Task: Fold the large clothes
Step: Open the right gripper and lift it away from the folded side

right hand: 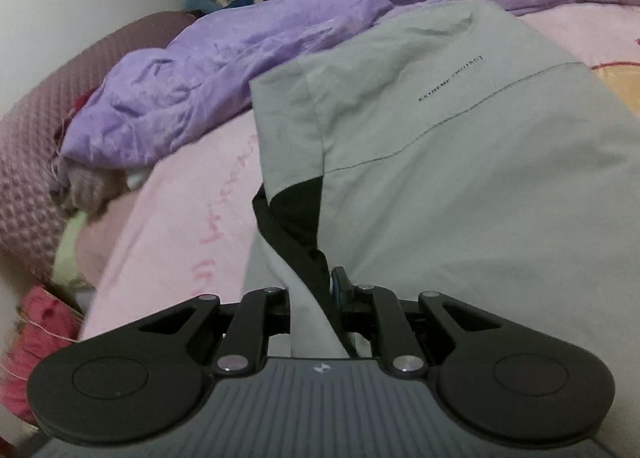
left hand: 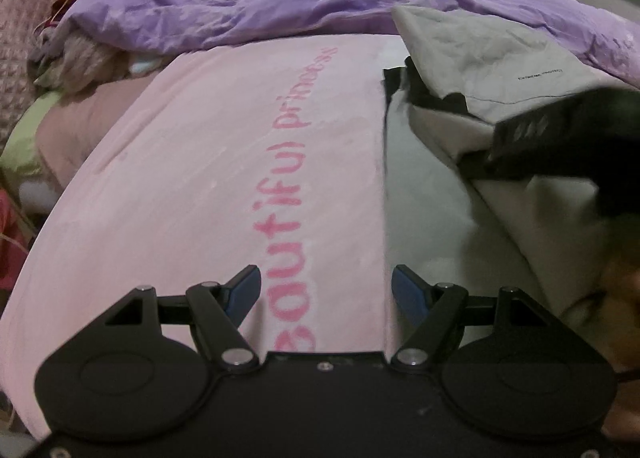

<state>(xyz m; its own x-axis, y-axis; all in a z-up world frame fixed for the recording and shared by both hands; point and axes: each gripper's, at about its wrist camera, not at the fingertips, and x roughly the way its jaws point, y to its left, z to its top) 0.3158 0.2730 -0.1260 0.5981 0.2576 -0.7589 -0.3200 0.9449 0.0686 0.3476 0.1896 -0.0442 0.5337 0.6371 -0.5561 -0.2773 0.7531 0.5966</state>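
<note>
Grey jacket (right hand: 460,185) cloth is sitting pinched between the right gripper (right hand: 316,298) jaws, spreading ahead of them. Left gripper (left hand: 326,290) jaws are standing spread, holding nothing, over the pink blanket (left hand: 192,177).

I am looking at a bed (left hand: 48,145) that is wearing a pink sheet (left hand: 192,185) with pink lettering running along it. A crumpled purple duvet (left hand: 248,5) is lying across the far side of the sheet. The grey garment (right hand: 460,185) is spreading over the near right part of the sheet, its black-lined edge (right hand: 296,213) lifting off it. A heap of other fabrics (left hand: 80,53) is sitting at the far left.
</note>
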